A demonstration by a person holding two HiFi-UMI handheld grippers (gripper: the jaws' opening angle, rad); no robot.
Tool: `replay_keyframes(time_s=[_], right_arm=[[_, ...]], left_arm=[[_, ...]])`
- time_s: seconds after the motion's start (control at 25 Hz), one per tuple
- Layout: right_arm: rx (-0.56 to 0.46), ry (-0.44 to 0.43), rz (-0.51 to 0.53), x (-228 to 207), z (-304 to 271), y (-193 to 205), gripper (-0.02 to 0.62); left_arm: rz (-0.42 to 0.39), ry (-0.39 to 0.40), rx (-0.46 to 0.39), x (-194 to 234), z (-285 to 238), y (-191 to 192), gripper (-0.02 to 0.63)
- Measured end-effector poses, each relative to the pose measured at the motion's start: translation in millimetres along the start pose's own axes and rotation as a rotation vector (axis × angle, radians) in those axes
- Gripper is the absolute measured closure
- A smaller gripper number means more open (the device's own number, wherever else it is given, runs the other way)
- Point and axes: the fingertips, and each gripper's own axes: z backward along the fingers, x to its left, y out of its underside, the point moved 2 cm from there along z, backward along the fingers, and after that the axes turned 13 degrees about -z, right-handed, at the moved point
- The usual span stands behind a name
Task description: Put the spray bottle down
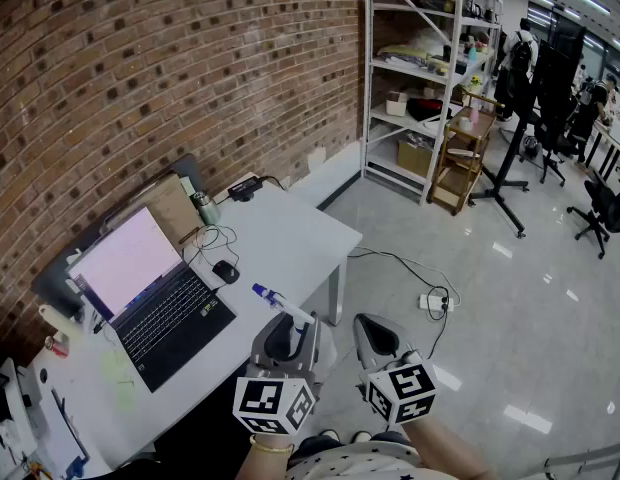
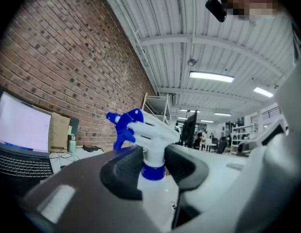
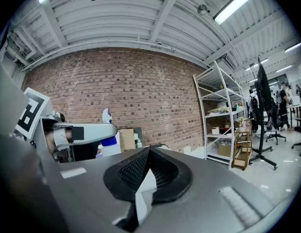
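Observation:
The spray bottle is white with a blue nozzle and collar. My left gripper is shut on its neck and holds it upright by the front edge of the white table. In the left gripper view the pads pinch the spray bottle just at the blue collar, and the nozzle points left. My right gripper hangs to the right of it over the floor. In the right gripper view, my right gripper has its pads together with nothing between them, and the spray bottle shows at the left.
An open laptop with a lit screen, a black mouse and cables lie on the table along the brick wall. A power strip lies on the grey floor. Metal shelving and office chairs stand farther back.

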Motion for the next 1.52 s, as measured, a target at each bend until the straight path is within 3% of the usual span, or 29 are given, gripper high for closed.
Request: replay_keyframes(time_s=[0.6,1.0,1.52], right_arm=[[-0.034,0.095,-0.019,-13.4,-20.7,-0.3,0.597],[-0.018,0.088,-0.039,-40.5,-41.6,-0.2,0.597],[0.028,-0.082,0.034,-112.8,-130.7,-50.3,0.597]], left_arm=[[-0.008,0.096,0.002,12.9,-32.2,7.2,0.468],[-0.001,0.101,0.012,8.5,-68.1,14.5,0.466],[0.004,-0.063,0.017,18.5,-168.4,21.1,0.466]])
